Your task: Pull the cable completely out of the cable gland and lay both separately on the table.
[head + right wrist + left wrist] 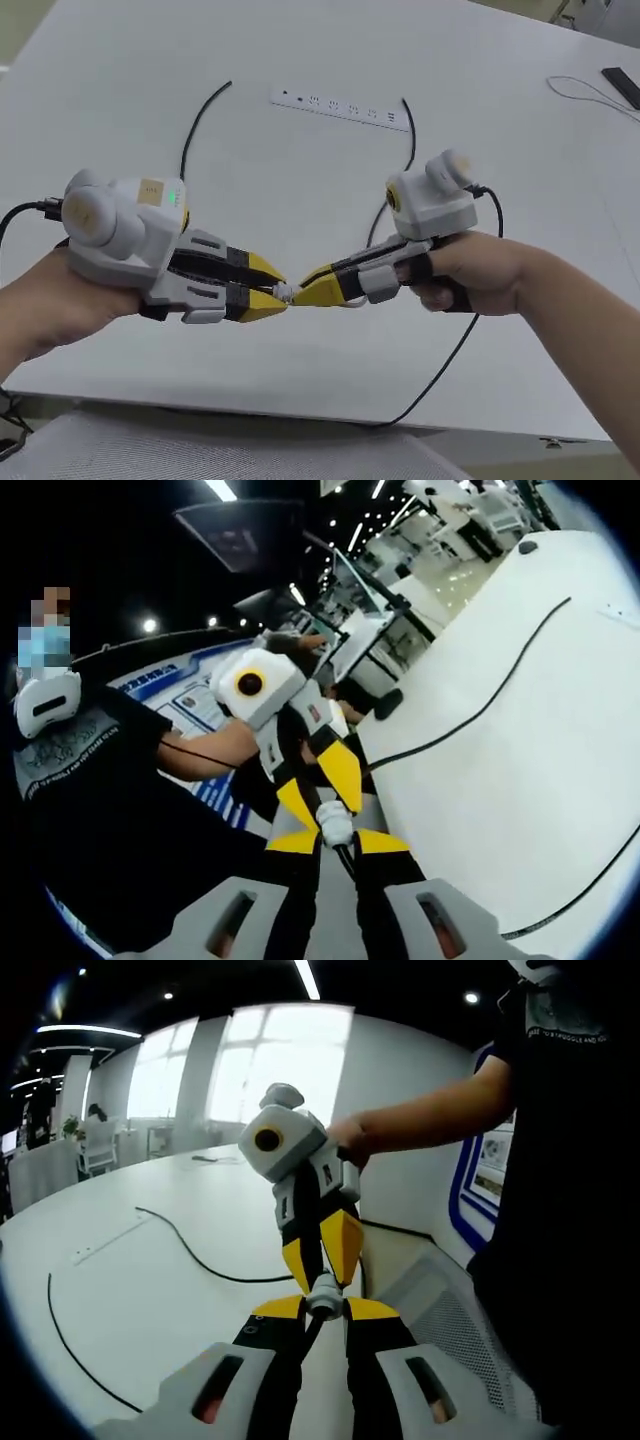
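Observation:
Over the front of the white table [300,200] my two grippers meet tip to tip. A small whitish cable gland [288,293] sits between them. My left gripper [280,290] is shut around the cable gland [323,1298], with a short black cable [308,1335] running back between its jaws. My right gripper [303,287] comes in from the right and is shut on the black cable [347,860] just behind the gland [335,823]. In the left gripper view the right gripper [322,1278] touches the gland from above. In the right gripper view the left gripper [322,815] does the same.
A white power strip [340,108] lies at the back of the table, with a long black lead [195,125] to its left and another [408,135] to its right. A thin wire [585,95] and a dark object [622,85] lie far right. The table's front edge [300,410] is close below the grippers.

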### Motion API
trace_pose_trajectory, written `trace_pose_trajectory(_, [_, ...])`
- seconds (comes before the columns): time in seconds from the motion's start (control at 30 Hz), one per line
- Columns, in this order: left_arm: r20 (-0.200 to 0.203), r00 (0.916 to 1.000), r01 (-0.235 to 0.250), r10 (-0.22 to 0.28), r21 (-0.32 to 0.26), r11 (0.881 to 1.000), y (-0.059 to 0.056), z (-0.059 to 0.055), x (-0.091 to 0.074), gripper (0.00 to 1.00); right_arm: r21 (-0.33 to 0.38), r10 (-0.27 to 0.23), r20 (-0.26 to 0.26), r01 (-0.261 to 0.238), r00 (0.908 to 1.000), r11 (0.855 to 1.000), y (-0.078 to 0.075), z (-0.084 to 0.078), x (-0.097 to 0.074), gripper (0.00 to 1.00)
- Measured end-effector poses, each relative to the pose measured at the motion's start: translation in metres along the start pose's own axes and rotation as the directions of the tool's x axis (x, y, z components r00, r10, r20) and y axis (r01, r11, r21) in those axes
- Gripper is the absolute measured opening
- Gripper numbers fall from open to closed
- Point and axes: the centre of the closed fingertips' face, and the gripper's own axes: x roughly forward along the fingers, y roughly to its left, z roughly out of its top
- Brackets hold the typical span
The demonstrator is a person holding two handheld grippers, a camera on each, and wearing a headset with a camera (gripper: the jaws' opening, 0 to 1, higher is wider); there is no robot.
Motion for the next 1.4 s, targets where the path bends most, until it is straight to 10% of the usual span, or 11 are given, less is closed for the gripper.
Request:
trace_pose_trajectory(0.1, [-0.006,1.0,0.0,-0.001,-0.019,1.0,0.001,-0.001,0.001,0.15,-0.139,-0.054,-0.018,0.051,0.9984,0.989,0.0,0.0,0.0,0.07])
trace_pose_trajectory(0.23, [-0.007,1.0,-0.001,0.001,-0.036,0.999,0.002,-0.002,0.0,0.15,-0.351,-0.159,-0.02,0.142,0.9871,0.926,0.001,0.001,0.002,0.07])
trace_pose_trajectory(0.5, [-0.015,0.9998,0.012,-0.014,-0.074,0.997,-0.002,-0.008,0.0,0.15,-0.627,-0.373,-0.033,0.271,0.9272,0.73,-0.007,-0.008,0.006,0.07])
trace_pose_trajectory(0.6, [-0.012,0.9998,0.012,-0.013,-0.08,0.997,-0.004,-0.01,-0.001,0.15,-0.723,-0.461,-0.023,0.303,0.8873,0.621,-0.007,-0.009,0.009,0.07])
trace_pose_trajectory(0.8, [-0.005,0.9998,0.017,-0.017,-0.094,0.995,-0.004,-0.009,-0.007,0.15,-0.795,-0.561,0.047,0.371,0.8263,0.48,-0.005,-0.006,0.013,0.07])
trace_pose_trajectory(1.17, [0.001,0.9997,0.025,-0.025,-0.09,0.996,-0.005,-0.006,-0.008,0.15,-0.77,-0.597,0.088,0.435,0.7972,0.467,-0.004,-0.003,0.011,0.08])
trace_pose_trajectory(1.4, [0.015,0.9998,0.014,-0.012,-0.074,0.997,-0.002,0.003,-0.01,0.15,-0.626,-0.608,0.175,0.564,0.7744,0.538,0.001,0.01,0.0,0.12])
